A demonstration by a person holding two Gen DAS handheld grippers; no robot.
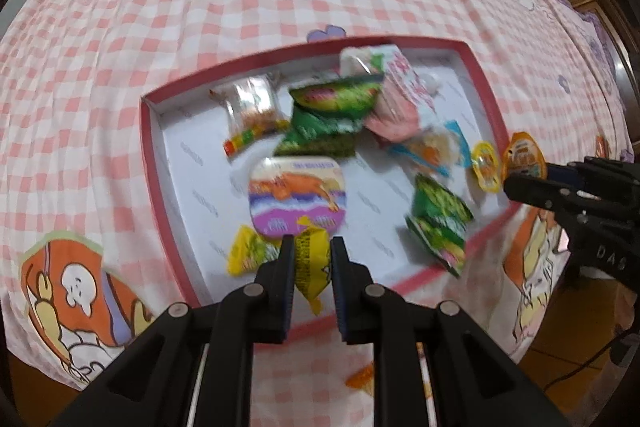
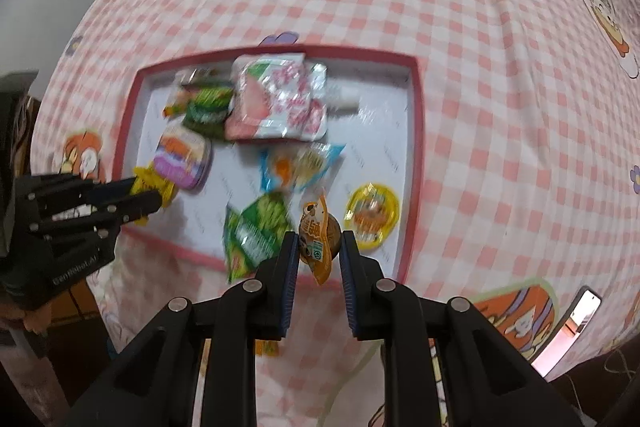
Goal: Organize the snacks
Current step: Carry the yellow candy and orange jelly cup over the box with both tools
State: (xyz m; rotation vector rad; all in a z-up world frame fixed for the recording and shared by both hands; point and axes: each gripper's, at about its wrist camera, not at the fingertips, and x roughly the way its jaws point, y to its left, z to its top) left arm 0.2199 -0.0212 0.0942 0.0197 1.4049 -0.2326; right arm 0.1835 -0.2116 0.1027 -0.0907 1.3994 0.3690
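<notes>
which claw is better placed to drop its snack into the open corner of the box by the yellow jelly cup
Right. The right claw holds the orange jelly cup just beside the yellow jelly cup at that end of the red box. The left claw, gripping a yellow packet, is at the opposite end.

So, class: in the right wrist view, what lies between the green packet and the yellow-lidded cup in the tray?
The brown jelly cup, gripped by the right hand-held gripper.
</notes>
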